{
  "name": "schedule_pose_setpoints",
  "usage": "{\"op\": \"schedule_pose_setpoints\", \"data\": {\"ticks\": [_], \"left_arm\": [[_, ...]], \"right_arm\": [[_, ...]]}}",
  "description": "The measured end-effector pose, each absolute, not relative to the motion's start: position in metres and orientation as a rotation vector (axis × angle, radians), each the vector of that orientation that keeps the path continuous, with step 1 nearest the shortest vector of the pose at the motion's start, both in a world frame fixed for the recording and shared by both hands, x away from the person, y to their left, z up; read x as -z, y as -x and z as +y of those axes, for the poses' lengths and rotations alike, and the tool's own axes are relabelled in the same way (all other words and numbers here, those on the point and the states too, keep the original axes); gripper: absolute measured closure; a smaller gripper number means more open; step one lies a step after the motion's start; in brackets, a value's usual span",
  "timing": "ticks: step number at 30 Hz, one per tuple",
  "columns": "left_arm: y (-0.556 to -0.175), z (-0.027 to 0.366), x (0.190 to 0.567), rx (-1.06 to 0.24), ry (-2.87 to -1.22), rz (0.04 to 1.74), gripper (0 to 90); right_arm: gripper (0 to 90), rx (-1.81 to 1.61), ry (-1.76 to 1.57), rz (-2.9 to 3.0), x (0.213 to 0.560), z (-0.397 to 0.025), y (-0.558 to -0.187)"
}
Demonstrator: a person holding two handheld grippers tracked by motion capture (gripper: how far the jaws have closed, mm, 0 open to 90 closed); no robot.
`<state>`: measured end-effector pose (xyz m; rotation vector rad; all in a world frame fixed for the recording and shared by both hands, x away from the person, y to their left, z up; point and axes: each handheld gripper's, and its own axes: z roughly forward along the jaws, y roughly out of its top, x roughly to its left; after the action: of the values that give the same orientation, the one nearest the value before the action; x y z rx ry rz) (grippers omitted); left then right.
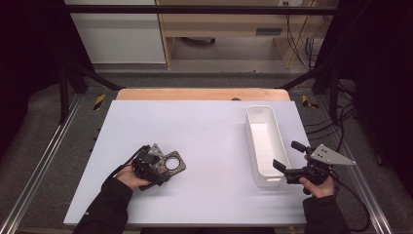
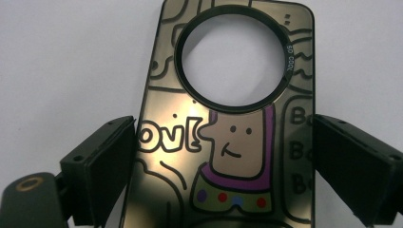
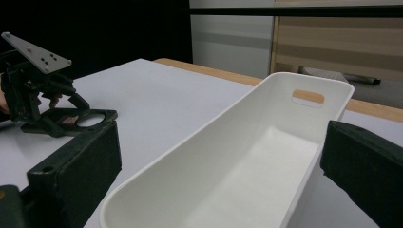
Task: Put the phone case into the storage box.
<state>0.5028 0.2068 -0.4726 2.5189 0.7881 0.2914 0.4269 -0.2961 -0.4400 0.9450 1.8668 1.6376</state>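
Note:
A dark, glossy phone case with cartoon drawings and a large round camera hole lies flat on the white table sheet at the front left. My left gripper is lowered over its near end. In the left gripper view the phone case lies between the two black jaws of the left gripper, which stand open, close to its long edges. My right gripper is held open at the near right corner of a white bin, jaws apart with nothing between them. From the right gripper I look along the empty bin.
The white sheet covers a wooden table whose far edge shows beyond it. The long bin stands lengthwise at the right. In the right gripper view the left gripper and the case sit far off at the left. Dark frame posts flank the table.

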Motion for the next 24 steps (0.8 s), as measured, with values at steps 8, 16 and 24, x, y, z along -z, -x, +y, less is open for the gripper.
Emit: {"op": "schedule_pose_setpoints", "data": {"ticks": [8, 16, 24], "left_arm": [[-0.5030, 0.2072, 0.4726, -0.288, -2.521, 0.771, 9.3], [-0.5031, 0.2085, 0.4713, -0.280, -2.520, 0.760, 11.4], [-0.5028, 0.2105, 0.4689, -0.276, -2.510, 0.776, 11.5]], "right_arm": [[0.3, -1.642, -0.945, 1.867, 0.4396, -0.2962, -0.4268], [0.3, -1.641, -0.944, 1.870, 0.4397, -0.2961, -0.4269], [0.3, -1.648, -0.942, 1.869, 0.4396, -0.2962, -0.4268]]}}
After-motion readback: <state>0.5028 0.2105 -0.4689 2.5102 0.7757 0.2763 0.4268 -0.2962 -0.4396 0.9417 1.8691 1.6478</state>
